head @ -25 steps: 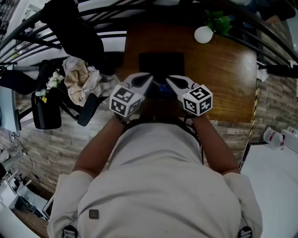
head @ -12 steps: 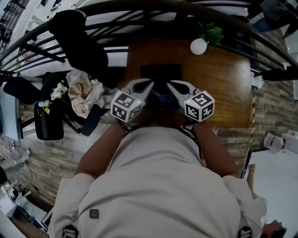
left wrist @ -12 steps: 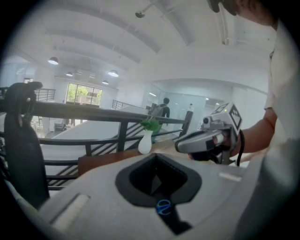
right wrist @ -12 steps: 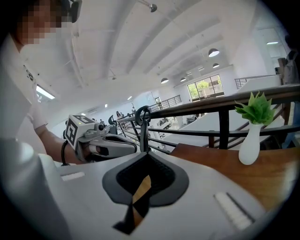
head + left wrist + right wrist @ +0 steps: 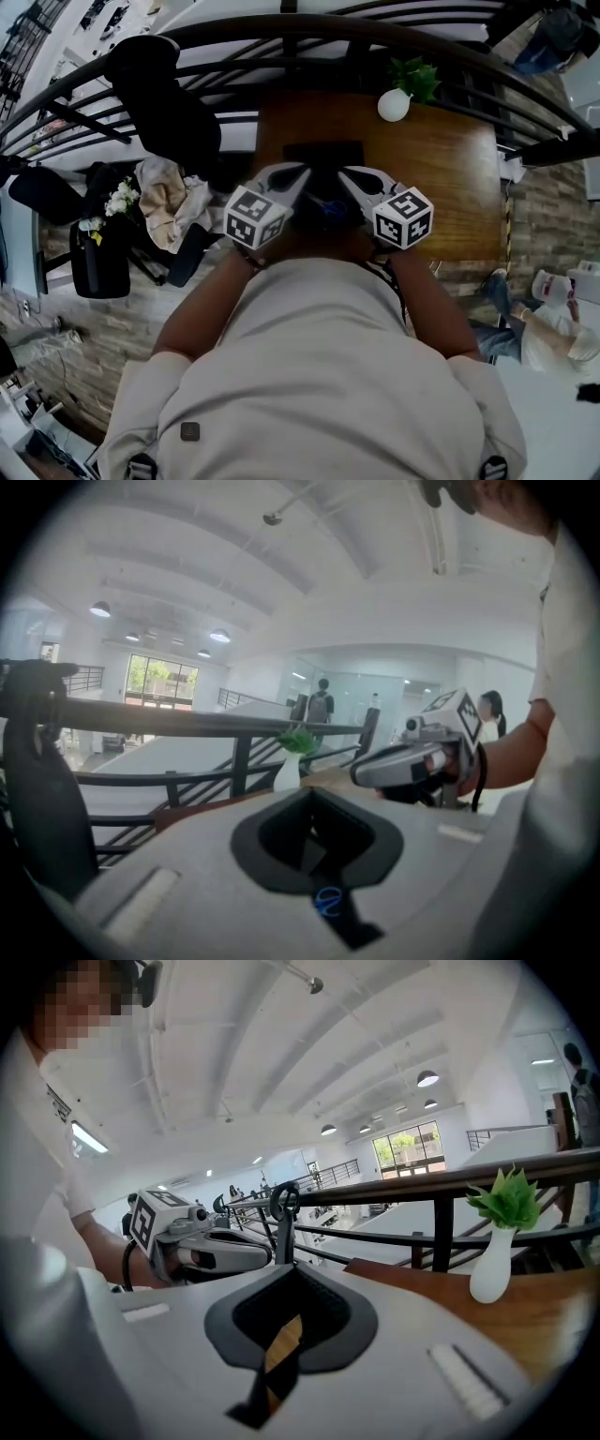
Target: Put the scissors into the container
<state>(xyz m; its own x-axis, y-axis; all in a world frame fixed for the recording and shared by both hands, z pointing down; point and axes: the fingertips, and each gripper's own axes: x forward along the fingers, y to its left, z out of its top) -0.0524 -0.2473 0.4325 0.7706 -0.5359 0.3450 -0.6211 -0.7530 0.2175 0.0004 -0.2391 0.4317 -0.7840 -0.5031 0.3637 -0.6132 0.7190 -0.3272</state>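
L tool (image 5: 300, 172), R tool (image 5: 344, 174) risen over wood table (image 5: 450, 178); vase (image 5: 393, 105) by railing (image 5: 281, 28).

Closed tongs (image 5: 284, 1309); vase (image 5: 492, 1265) on table (image 5: 553, 1321)

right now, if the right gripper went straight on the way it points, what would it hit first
Probably the wooden table, which lies just ahead of the right gripper, fingers shut; the dark container is close too, depth unclear.
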